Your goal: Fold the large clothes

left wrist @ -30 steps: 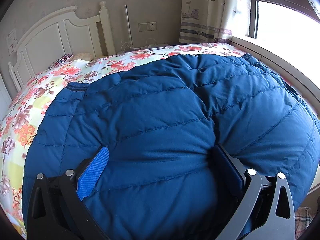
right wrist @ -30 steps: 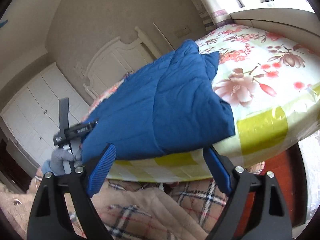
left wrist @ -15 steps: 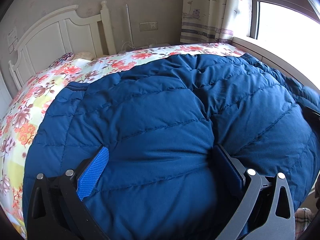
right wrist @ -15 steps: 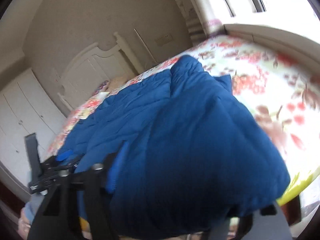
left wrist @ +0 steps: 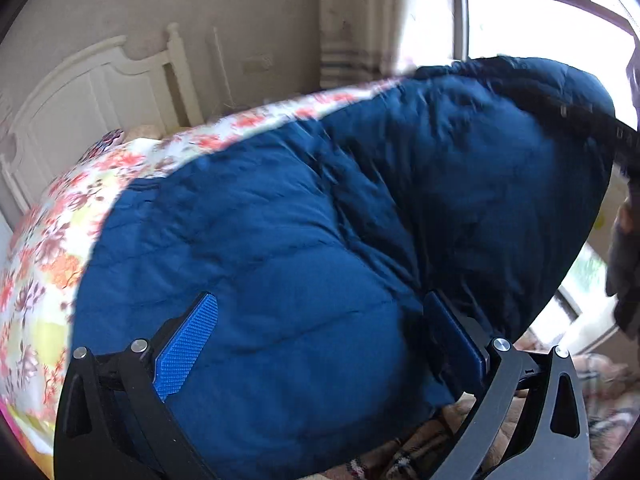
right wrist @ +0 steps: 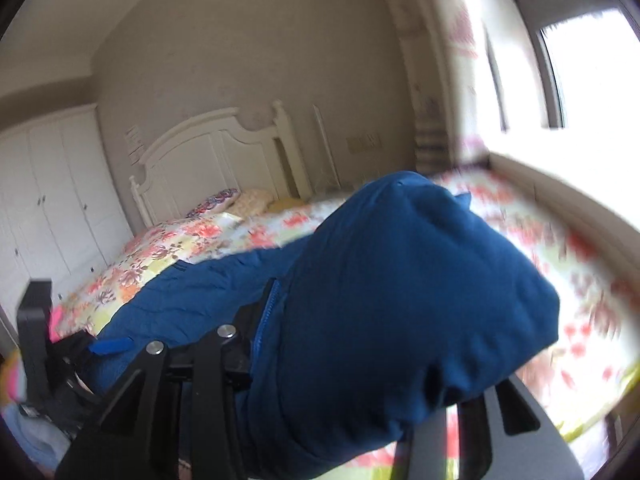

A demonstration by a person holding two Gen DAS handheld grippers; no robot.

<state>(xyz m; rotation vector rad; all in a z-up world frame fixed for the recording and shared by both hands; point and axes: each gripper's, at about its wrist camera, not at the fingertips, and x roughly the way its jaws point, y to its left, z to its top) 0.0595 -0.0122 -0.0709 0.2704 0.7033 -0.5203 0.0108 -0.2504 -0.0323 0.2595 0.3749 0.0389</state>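
A big blue quilted jacket (left wrist: 320, 208) lies on the floral bed sheet (left wrist: 60, 240). My left gripper (left wrist: 320, 340) is shut on a thick bundle of its near edge. That edge is raised off the bed, and both blue pads (left wrist: 188, 344) press into the padding. My right gripper (right wrist: 360, 380) has the jacket's right side (right wrist: 420, 280) bunched between its fingers and lifted. Its jaws are closing on the fabric. In the left wrist view this raised side stands as a tall fold (left wrist: 520, 140) under the right tool's black frame (left wrist: 588, 124).
A white headboard (right wrist: 208, 148) and pillows (right wrist: 248, 200) stand at the far end of the bed. White wardrobe doors (right wrist: 52, 200) are on the left. A window ledge (right wrist: 560, 184) and curtain run along the right. A plaid blanket (left wrist: 608, 380) lies below the bed's near edge.
The right gripper came up from the bed's edge with wide jaws, closed on the jacket's right side and lifted it. The left gripper rose with the near edge.
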